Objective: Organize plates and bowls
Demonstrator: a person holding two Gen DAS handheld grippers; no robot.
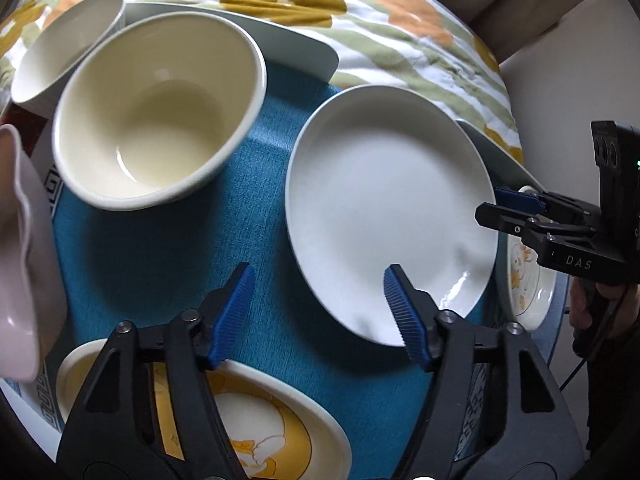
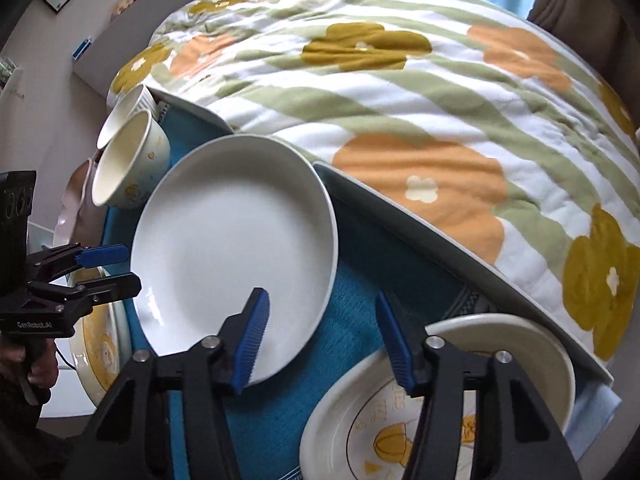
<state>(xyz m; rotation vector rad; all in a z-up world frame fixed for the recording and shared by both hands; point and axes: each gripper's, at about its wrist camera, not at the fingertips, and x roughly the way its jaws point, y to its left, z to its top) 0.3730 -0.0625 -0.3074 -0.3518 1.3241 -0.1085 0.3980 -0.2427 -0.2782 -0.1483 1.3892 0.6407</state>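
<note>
A: Progress check, left to right. We see nothing stacked yet, so we'd judge the task barely begun. Pink bowl at the left edge of the teal mat, ribbed white cup at the far-left corner, cream bowl just beside it, rims overlapping in view; we can't tell if they touch.

B: Agreed. Then the yellow-print plate at the near edge, under our left hand-held gripper.

A: That one's released: jaws apart, nothing between the pads, one fingertip over the near rim of the white plate, not pinching it.

B: White plate sits mid-mat. Right of it, another printed plate near the right corner.

A: Right hand-held gripper is released too, hanging over bare mat between the white plate and that printed plate. Gripping nothing.

B: Room to move?

A: Tight. The tray rim runs along the far side with the flowered quilt bulging right over it. White plate's far rim is near that wall. Open mat only in the middle strip and between the two plates.

B: So all the sorting is left, we'd say.
</note>
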